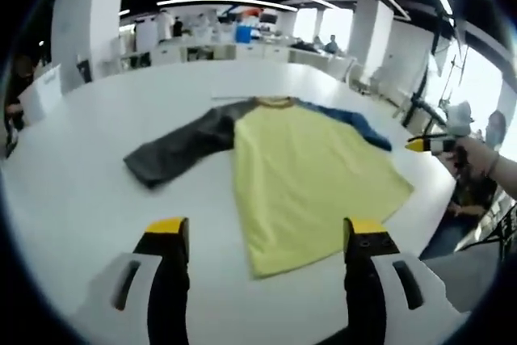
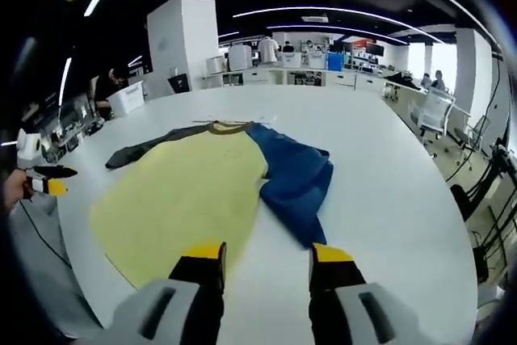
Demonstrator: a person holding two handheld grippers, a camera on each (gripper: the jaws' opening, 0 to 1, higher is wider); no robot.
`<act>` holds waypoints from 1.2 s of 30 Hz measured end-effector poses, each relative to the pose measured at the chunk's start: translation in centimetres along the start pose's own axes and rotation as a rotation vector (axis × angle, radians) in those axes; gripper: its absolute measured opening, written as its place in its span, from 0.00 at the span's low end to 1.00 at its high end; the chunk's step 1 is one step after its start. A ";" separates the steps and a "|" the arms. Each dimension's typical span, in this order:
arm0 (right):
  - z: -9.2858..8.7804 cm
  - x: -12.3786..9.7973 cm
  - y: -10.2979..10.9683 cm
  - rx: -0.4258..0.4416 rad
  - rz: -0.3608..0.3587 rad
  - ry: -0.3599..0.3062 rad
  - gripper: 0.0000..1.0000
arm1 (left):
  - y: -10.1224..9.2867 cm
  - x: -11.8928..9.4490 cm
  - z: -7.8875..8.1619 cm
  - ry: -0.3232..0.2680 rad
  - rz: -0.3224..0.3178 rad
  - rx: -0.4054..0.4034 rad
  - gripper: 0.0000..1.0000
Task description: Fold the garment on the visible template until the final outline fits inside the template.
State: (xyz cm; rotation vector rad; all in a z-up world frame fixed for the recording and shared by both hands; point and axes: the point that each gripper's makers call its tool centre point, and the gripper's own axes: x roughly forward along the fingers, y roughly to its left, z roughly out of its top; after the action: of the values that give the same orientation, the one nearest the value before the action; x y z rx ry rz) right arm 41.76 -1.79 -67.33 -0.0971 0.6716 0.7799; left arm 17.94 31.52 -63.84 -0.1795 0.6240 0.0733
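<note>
The shirt (image 1: 311,171) lies flat on the white surface (image 1: 73,191) in the left gripper view, yellow body toward us, collar at the far end. Its grey sleeve (image 1: 182,147) stretches out to the left, spread on the surface; its blue sleeve (image 1: 355,125) shows as a narrow strip along the far right edge of the body. We see the left claw (image 1: 266,236) at the bottom with its two yellow-tipped jaws set wide apart and nothing between them; it hangs above the near hem, not touching the cloth. At the right edge the right claw (image 1: 420,145) comes into view, held by a hand (image 1: 477,155), off past the shirt's right side; we cannot tell from here how far it is open.

In the right gripper view the shirt (image 2: 186,195) lies on the same surface (image 2: 388,199), the yellow body to the left and the blue sleeve (image 2: 295,179) folded down beside it on the right, with creases in it. The grey sleeve (image 2: 149,149) runs off to the far left. The right claw (image 2: 266,256) is at the bottom, jaws parted and holding nothing, its tips just short of the blue sleeve's near end. At the left edge we see the left claw (image 2: 50,179), well apart from the shirt. Desks and a white pillar (image 2: 182,42) stand behind.
</note>
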 end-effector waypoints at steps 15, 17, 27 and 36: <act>-2.1 4.0 -2.4 -0.171 -0.043 0.114 0.30 | -0.1 0.4 1.0 -0.009 -0.015 0.022 0.80; -2.3 4.0 -2.6 -0.209 -0.055 0.128 0.28 | -0.2 0.5 1.1 -0.009 -0.019 0.026 0.79; -2.1 4.2 -4.2 -0.224 -0.062 0.109 0.17 | -0.3 0.8 1.6 -0.013 -0.014 0.032 0.72; -1.9 4.0 -4.3 -0.321 -0.091 0.115 0.09 | -0.5 0.7 1.7 -0.008 -0.014 0.021 0.65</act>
State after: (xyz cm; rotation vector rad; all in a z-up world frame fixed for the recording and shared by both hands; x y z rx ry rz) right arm 45.69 -3.00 -71.85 -0.4642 0.6414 0.7930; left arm 19.57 31.37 -62.82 -0.1635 0.6156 0.0543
